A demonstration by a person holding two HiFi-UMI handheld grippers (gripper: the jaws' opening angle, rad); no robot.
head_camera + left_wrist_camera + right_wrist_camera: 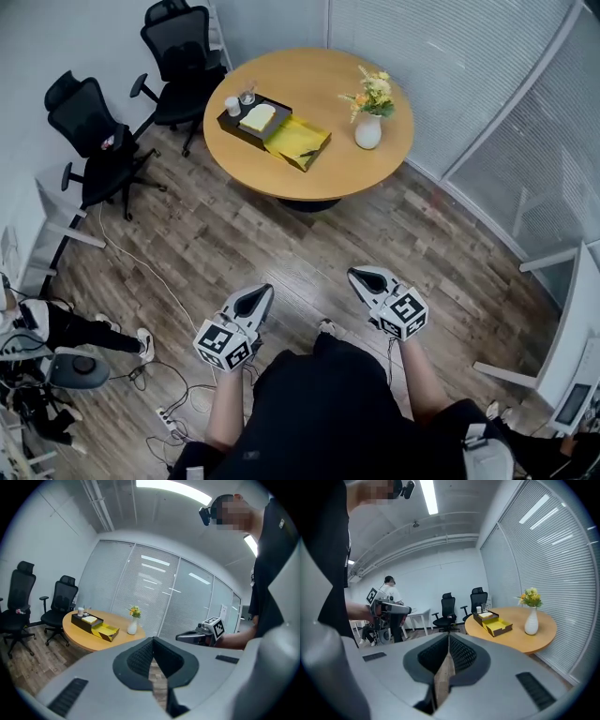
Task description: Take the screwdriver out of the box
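Note:
A black box (255,120) with an open yellow part (298,142) lies on the round wooden table (319,84), far ahead of me. The box also shows in the left gripper view (93,624) and in the right gripper view (493,622). At this distance I cannot make out the screwdriver inside it. Over the wooden floor, well short of the table, my left gripper (261,292) is held shut with nothing in it, its jaws meeting ahead of its own camera (152,643). My right gripper (361,276) is beside it, also shut and empty (449,641).
A white vase of flowers (367,129) stands on the table right of the box, and two cups (239,99) stand behind it. Two black office chairs (183,56) (94,131) are at the left. Cables and a power strip (169,412) lie on the floor. Glass partitions (487,84) close the right side.

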